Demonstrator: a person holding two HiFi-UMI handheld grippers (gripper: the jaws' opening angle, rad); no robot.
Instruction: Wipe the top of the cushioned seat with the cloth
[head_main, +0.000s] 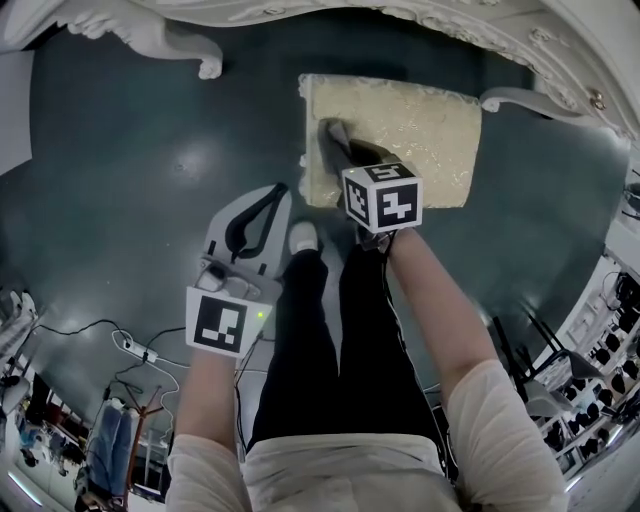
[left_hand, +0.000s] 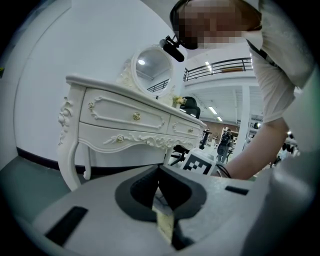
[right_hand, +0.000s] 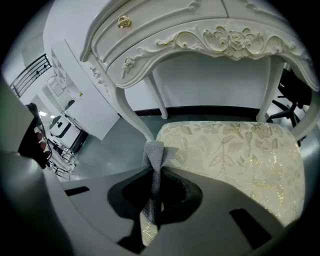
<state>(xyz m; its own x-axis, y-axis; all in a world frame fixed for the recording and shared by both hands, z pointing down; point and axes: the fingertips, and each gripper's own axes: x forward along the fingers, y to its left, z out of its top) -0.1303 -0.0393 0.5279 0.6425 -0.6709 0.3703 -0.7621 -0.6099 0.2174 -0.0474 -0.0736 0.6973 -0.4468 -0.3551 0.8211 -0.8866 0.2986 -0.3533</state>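
Observation:
The cushioned seat (head_main: 400, 125) is cream with a leafy gold pattern and sits under the white dressing table; it fills the right of the right gripper view (right_hand: 235, 160). My right gripper (head_main: 342, 152) is over the seat's near left corner, shut on a grey cloth (head_main: 333, 138). The cloth (right_hand: 153, 154) stands up in a folded bunch between its jaws (right_hand: 155, 172) and touches the seat's left edge. My left gripper (head_main: 277, 190) hangs over the floor left of the seat, shut with nothing held (left_hand: 160, 172).
The white carved dressing table (head_main: 180, 40) curves round the seat's far side, its legs (right_hand: 131, 112) flanking the seat. A power strip with cables (head_main: 135, 350) lies on the dark floor at lower left. The person's shoe (head_main: 303, 238) stands just before the seat.

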